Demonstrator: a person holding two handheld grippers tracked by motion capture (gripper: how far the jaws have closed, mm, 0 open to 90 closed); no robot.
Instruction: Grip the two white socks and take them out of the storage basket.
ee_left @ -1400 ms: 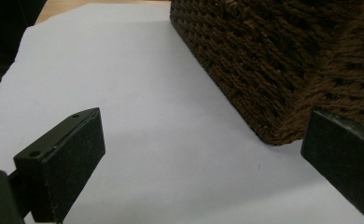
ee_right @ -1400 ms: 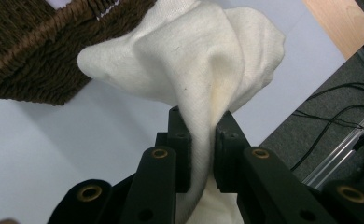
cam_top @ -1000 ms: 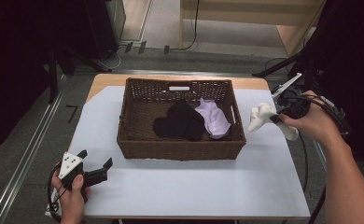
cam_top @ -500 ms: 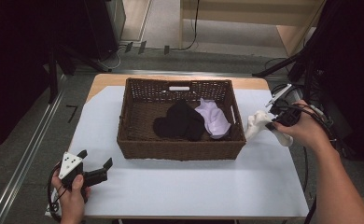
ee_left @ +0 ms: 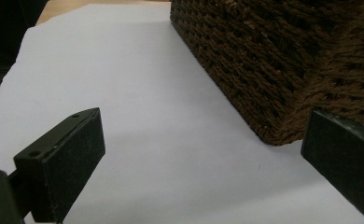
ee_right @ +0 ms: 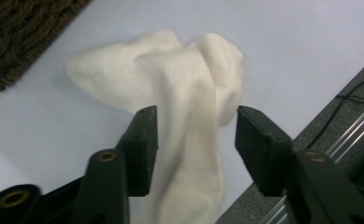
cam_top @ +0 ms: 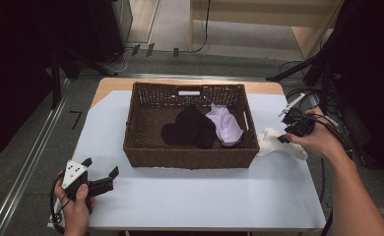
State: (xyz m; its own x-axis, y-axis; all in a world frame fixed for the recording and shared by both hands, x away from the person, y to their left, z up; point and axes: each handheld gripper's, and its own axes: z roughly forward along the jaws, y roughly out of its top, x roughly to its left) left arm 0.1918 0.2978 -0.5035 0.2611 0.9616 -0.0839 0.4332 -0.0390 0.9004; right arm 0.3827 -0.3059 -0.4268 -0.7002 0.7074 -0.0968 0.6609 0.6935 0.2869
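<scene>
The right gripper has its jaws open around the white sock at the basket's 3 o'clock side, so a weak pinch could slip off the soft cloth, while the left gripper waits wide open with nothing in it.

A white-topped table shows a strip of pale wood along its far edge. Beyond it lies grey floor — cables trail toward light wooden furniture — with darkness along both sides of the room.
</scene>
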